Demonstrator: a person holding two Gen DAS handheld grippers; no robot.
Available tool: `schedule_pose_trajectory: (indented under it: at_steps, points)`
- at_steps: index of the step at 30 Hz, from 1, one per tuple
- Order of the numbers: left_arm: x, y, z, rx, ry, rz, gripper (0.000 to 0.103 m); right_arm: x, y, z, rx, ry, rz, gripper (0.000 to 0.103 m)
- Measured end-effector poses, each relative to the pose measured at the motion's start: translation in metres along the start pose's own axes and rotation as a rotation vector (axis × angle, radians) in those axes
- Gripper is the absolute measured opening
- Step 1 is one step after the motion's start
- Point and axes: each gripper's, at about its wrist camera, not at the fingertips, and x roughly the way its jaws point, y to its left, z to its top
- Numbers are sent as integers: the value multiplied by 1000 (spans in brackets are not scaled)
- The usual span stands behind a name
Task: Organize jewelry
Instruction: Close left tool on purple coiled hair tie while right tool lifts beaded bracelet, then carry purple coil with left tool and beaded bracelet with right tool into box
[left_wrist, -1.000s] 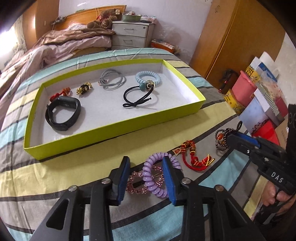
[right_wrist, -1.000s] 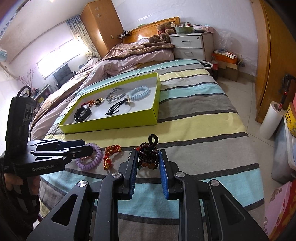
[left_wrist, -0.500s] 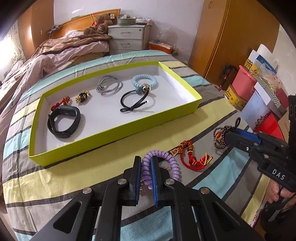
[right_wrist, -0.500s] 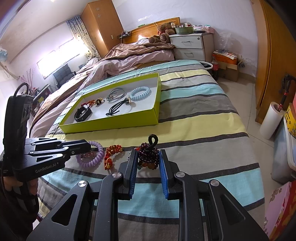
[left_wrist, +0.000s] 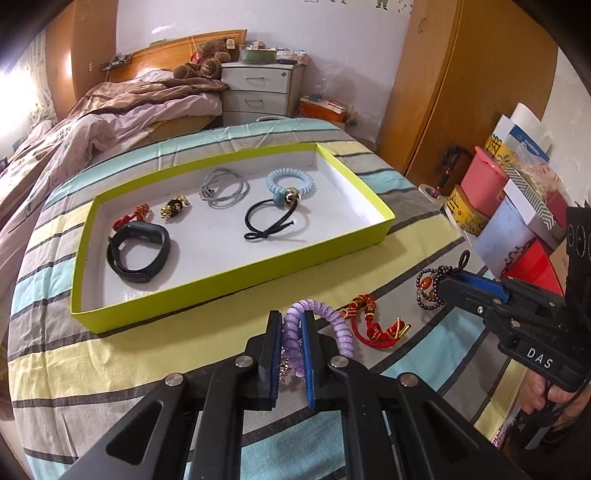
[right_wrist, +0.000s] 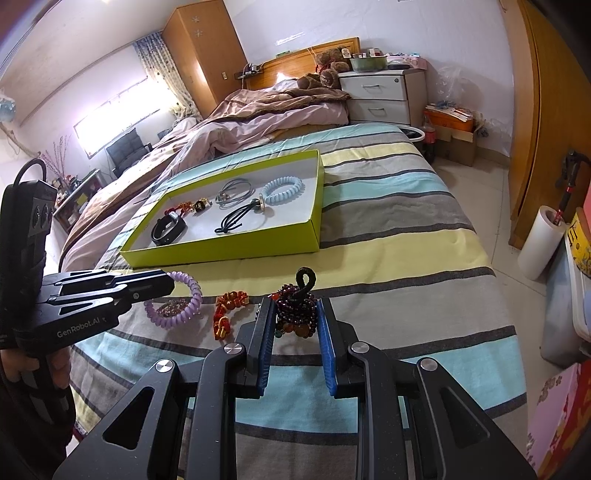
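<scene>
Both bracelets gripped, lift pending

The purple coil bracelet (left_wrist: 334, 326) is pinched by the left hand-held gripper (left_wrist: 291, 354); the beaded bracelet (right_wrist: 297, 310) is clamped by the right hand-held gripper (right_wrist: 295, 332). The pink bracelet (left_wrist: 283, 365) tucked beneath the coil may be snagged and dragged up.

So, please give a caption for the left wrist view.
Left gripper shut on purple coil hair tie, green tray beyond.

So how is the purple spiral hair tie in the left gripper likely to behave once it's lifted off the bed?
The purple spiral hair tie is probably springy: its coil looks squashed between the pads of the left gripper, so it may pop out if loosened. The free loop will likely sag, being a soft open coil. It looks light, and a pink beaded piece inside its ring may snag and come along.
</scene>
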Motion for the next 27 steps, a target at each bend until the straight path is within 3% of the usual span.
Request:
schedule_pose_trajectory:
  at_steps: [27]
  points:
    - [-38,35,34,-107,-152,41,10,-5,30,41,-80,-67,-5,23]
